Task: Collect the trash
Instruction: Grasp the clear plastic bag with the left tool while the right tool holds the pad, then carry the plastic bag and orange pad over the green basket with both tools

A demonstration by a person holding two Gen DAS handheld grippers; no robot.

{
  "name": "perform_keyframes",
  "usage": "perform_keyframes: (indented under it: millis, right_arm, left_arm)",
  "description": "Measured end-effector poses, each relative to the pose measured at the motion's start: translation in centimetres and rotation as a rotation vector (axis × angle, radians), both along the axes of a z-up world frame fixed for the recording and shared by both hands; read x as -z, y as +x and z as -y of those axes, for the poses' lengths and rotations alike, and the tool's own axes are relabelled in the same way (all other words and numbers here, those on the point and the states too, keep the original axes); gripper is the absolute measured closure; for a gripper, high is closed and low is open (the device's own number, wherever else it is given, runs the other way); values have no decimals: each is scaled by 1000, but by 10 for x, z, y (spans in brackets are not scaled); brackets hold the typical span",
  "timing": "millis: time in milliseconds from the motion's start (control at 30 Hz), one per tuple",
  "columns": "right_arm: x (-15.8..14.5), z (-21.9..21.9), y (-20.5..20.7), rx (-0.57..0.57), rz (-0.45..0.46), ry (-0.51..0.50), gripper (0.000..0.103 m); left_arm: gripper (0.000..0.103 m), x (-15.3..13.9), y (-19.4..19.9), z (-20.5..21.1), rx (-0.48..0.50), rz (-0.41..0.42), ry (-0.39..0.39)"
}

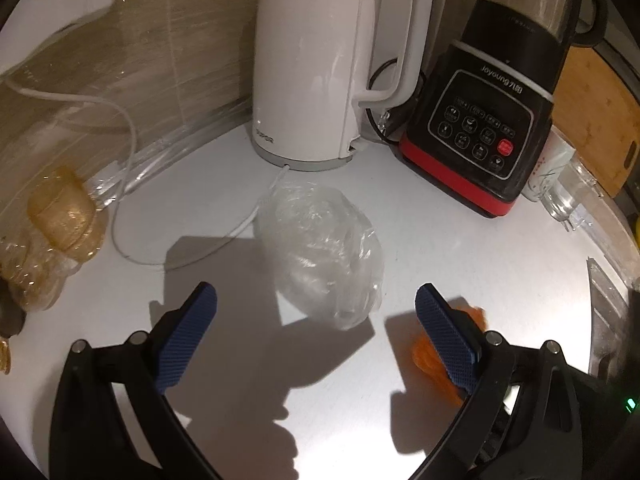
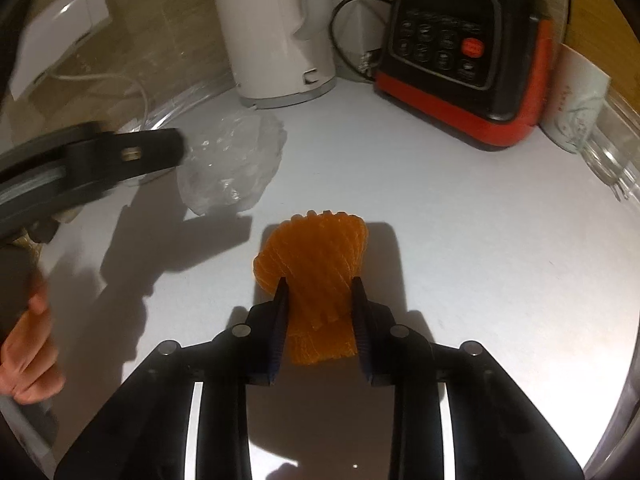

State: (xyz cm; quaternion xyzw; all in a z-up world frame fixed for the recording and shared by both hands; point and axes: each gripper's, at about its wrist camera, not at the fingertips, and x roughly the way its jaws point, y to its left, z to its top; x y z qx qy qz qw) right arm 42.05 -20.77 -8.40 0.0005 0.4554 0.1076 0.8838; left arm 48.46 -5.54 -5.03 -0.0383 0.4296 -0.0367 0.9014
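Note:
A crumpled clear plastic bag (image 1: 324, 256) lies on the white counter in the left wrist view, just ahead of my left gripper (image 1: 316, 296), whose blue fingers stand wide open with nothing between them. An orange foam fruit net (image 2: 316, 276) lies on the counter in the right wrist view, and my right gripper (image 2: 320, 286) is shut on its near half. The same orange net (image 1: 424, 356) peeks out behind the right finger in the left wrist view. The left gripper (image 2: 120, 156) and the plastic bag (image 2: 232, 164) also show at the left of the right wrist view.
A white kettle (image 1: 320, 64) with its cord (image 1: 128, 184) and a black-and-red blender (image 1: 480, 120) stand against the back wall. Yellowish wrapped items (image 1: 60, 216) sit at the left. Glassware (image 1: 568, 196) and a wooden board (image 1: 596, 108) are at the right. A hand (image 2: 28, 356) shows at the left edge.

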Motion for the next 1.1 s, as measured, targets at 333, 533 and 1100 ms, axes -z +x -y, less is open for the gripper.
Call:
perform_keyframes:
  millis: [333,533,1100]
  right_arm:
    - [-22,40,-58,49,1,91,72]
    - [-27,48,-83,61,4,106,71]
    - [-41,51,-142,37,22,100,71]
  left_arm:
    - [8,21,45,17,-30,-63,1]
    - [50,37,57,22,-28,-130,-17]
    - [93,0,-65,33,33,-56,24]
